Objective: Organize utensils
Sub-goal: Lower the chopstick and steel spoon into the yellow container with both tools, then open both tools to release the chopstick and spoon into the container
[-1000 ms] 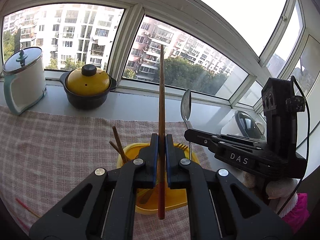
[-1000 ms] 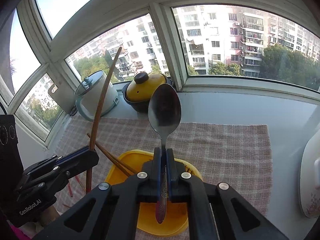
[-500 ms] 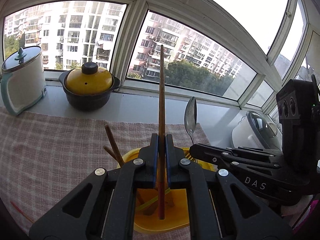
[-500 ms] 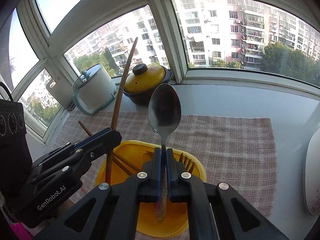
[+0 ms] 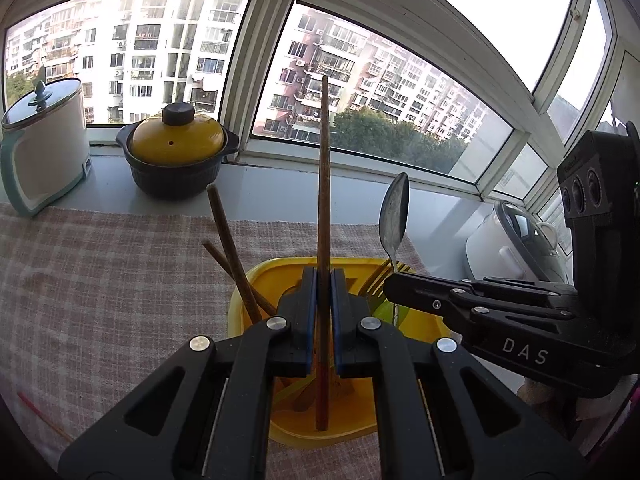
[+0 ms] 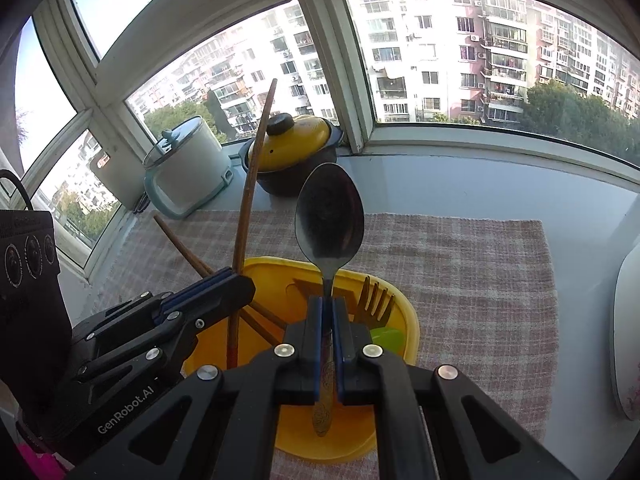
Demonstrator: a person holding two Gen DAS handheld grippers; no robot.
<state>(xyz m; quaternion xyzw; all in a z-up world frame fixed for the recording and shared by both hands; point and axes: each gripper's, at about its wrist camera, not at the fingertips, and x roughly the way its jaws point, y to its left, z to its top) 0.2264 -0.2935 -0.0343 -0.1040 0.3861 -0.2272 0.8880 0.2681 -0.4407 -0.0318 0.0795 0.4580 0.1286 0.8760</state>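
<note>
My left gripper is shut on a long brown chopstick that stands upright, its lower end down inside the yellow holder. My right gripper is shut on the handle of a metal spoon, bowl up, with the handle's end inside the same yellow holder. Two more chopsticks lean out of the holder's left side. A golden fork and something green sit at its right side. Both grippers hang side by side over the holder.
The holder stands on a checked cloth. On the sill behind are a dark pot with a yellow lid and a white cooker. A white appliance stands at the right. A thin red stick lies on the cloth, front left.
Both grippers have sunk toward the yellow holder, which now looks nearer. The chopstick and the spoon sit deeper in it, and both grips are unchanged.
</note>
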